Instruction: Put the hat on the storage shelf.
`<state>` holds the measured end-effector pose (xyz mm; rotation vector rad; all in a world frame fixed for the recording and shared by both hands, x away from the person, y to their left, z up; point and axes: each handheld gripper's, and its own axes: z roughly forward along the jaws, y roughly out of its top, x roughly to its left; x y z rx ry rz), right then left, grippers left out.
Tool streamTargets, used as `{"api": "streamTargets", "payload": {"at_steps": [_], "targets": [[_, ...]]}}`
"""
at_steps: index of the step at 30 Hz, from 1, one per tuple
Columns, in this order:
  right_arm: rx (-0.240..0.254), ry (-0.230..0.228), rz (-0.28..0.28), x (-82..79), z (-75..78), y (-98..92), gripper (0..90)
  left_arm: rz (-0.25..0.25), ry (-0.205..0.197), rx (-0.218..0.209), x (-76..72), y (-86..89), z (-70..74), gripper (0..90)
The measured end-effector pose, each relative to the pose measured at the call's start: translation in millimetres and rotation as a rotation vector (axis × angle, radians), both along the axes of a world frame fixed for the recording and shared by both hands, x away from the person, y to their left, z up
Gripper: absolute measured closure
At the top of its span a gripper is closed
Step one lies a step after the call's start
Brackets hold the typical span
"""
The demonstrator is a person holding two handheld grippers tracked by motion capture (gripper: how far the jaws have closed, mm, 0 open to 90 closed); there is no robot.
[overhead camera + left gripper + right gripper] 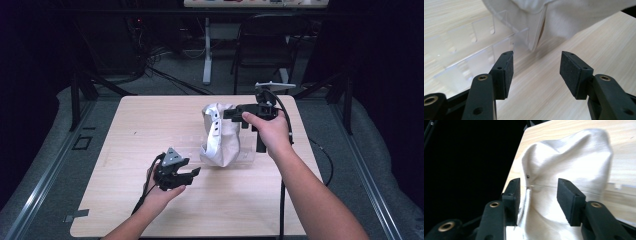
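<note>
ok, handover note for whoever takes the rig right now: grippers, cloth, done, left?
Left gripper: open, holds nothing, low over the table near the white garment.
Right gripper: open, at the garment's top edge, pads not pressing on it.
Garment: bunched and standing up, draped on a clear plastic rack mid-table.
Done: garment set on the rack, released.
Left: probably tidying or regripping it; can't tell which.

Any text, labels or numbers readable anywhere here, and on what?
None readable. The white garment, the clear plastic board under it, the table and both grippers show no print. Coloured shapes at the high view's top edge are too blurred to read.
</note>
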<state>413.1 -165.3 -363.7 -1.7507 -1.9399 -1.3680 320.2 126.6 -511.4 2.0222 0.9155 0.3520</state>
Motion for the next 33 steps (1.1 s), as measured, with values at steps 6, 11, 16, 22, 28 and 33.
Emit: {"api": "streamTargets", "payload": {"at_steps": [6,11,16,22,28,33], "targets": [[-0.04,-0.039,-0.022,-9.1,-1.5,-14.1,48.6,0.036,0.005,0.007,-7.6,25.1,-6.5,44.8],[-0.084,-0.068,-0.038,-15.8,-5.4,-22.9,47.1,0.076,0.008,-0.003,-9.9,42.3,-12.4,44.3],[-0.103,-0.072,-0.041,-23.9,-11.8,-34.4,46.4,0.128,0.013,0.015,-11.2,61.9,-22.2,44.1],[-0.174,-0.098,-0.054,-41.4,-32.4,-48.6,44.7,0.167,0.02,0.045,-8.4,74.5,-33.3,43.9],[-0.215,-0.095,-0.068,-58.9,-60.3,-57.2,44.4,0.17,0.034,0.051,-5.4,77.2,-39.1,43.4],[-0.232,-0.1,-0.059,-74.4,-83.0,-60.7,46.3,0.172,0.047,0.05,-3.6,77.9,-41.8,43.3]]}}
